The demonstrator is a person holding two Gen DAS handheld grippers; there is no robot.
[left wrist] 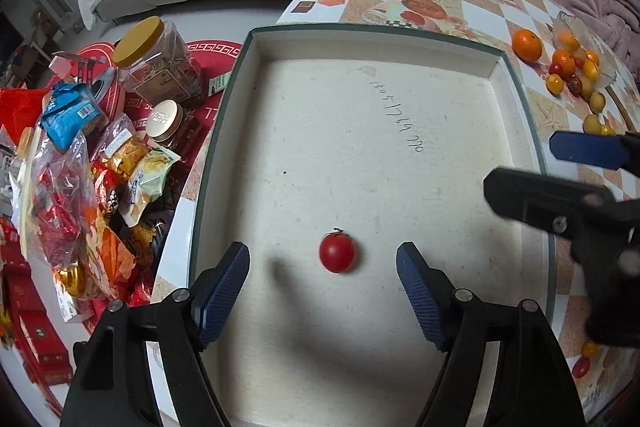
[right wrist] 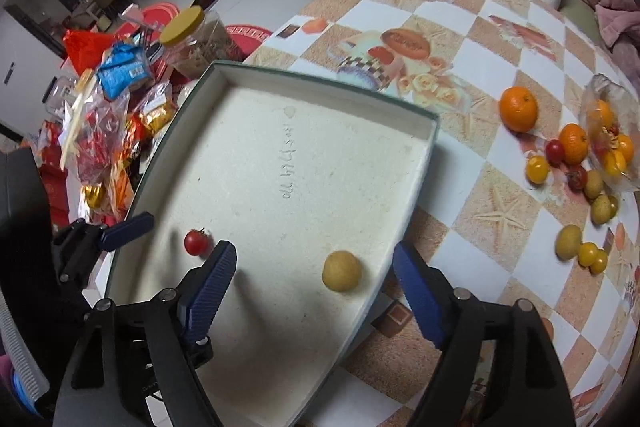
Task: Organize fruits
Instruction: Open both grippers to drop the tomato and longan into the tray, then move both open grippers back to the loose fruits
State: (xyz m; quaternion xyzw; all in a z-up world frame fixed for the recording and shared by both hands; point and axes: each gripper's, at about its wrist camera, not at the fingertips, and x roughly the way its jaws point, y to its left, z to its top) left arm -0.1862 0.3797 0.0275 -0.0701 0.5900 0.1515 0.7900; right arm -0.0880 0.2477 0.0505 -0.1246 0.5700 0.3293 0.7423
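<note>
A shallow white box [left wrist: 400, 155] with a dark green rim lies on the counter [right wrist: 500, 187], its left side reaching the counter's left edge, beyond which a heap of snack bags [left wrist: 80, 187] and a yellow-lidded jar [left wrist: 156, 63] crowd the space just beside the box wall. Inside the box most of the pale floor is bare, marked only by a line of handwritten digits. The left gripper [left wrist: 323, 281] hovers low over the near part of the box with its blue fingers [left wrist: 224, 291] spread wide apart, and a red cherry tomato [left wrist: 337, 251] lies on the box floor between them, touching neither. The right gripper [right wrist: 314, 285] also has its fingers [right wrist: 210, 291] held wide apart, straddling the box's right wall: the left finger is over the box floor and the right finger is out over the counter. Between them, inside the box near that wall, rests a round yellowish-tan fruit [right wrist: 342, 271], apart from both fingers. In the right wrist view the tomato [right wrist: 197, 242] sits well apart from the tan fruit, near the box's left wall. To the right of the box the checked counter is open up to a loose cluster of fruit: an orange [right wrist: 518, 109], a smaller orange [right wrist: 574, 143], yellow and red cherry tomatoes, and several tan fruits, some lying in a clear plastic bag [right wrist: 610, 135].
</note>
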